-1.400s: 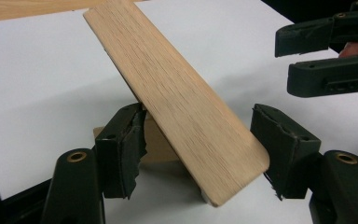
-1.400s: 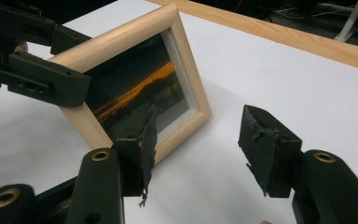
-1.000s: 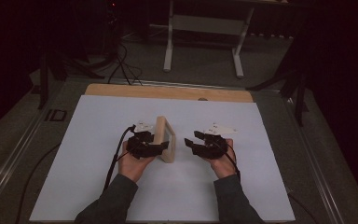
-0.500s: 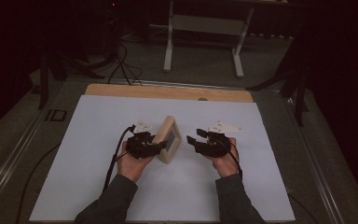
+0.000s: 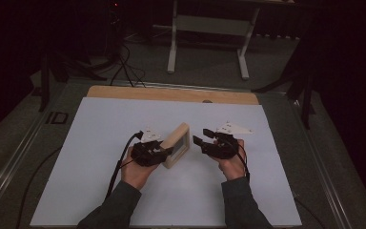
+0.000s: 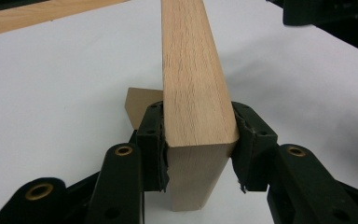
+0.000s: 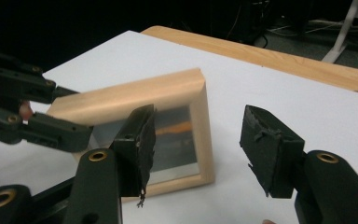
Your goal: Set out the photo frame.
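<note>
Left gripper [image 6: 199, 154], jaws having just closed on the near end of the tilted wooden picture frame [image 6: 193, 88] on the white table [image 5: 100, 143], could lose it sideways since the right gripper [image 7: 196, 144] hangs open beside it.

Left tongs [image 5: 164, 153] have just been closing, pads now clamped; right tongs [image 5: 201, 142] gape apart.
</note>
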Action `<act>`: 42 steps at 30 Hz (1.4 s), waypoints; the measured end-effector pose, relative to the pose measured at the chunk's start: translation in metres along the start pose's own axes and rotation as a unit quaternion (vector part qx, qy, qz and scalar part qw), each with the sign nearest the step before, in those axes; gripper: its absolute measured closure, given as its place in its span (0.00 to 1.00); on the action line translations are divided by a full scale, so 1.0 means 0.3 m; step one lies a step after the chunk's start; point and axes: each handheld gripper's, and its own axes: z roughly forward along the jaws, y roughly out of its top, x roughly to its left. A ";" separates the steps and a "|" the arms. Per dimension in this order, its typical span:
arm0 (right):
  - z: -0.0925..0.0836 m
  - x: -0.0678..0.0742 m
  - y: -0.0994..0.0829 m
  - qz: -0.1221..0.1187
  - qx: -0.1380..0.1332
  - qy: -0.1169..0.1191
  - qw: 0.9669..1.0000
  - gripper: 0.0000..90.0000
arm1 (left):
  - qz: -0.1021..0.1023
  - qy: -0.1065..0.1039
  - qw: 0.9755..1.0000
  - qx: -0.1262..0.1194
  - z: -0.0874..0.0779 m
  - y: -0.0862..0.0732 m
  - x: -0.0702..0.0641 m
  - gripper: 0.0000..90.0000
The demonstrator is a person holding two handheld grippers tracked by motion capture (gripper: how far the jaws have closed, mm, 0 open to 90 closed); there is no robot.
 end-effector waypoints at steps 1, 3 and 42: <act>-0.002 0.001 0.004 0.000 -0.002 0.000 1.000 0.49 | 0.002 -0.001 1.000 0.001 -0.001 0.000 0.000 0.67; -0.008 0.004 0.014 0.001 -0.007 0.000 1.000 0.50 | 0.005 -0.001 1.000 0.002 -0.004 -0.001 -0.001 0.67; 0.174 0.049 0.119 -0.064 0.034 -0.048 0.996 0.99 | 0.035 0.004 0.999 -0.011 0.005 -0.021 -0.050 0.65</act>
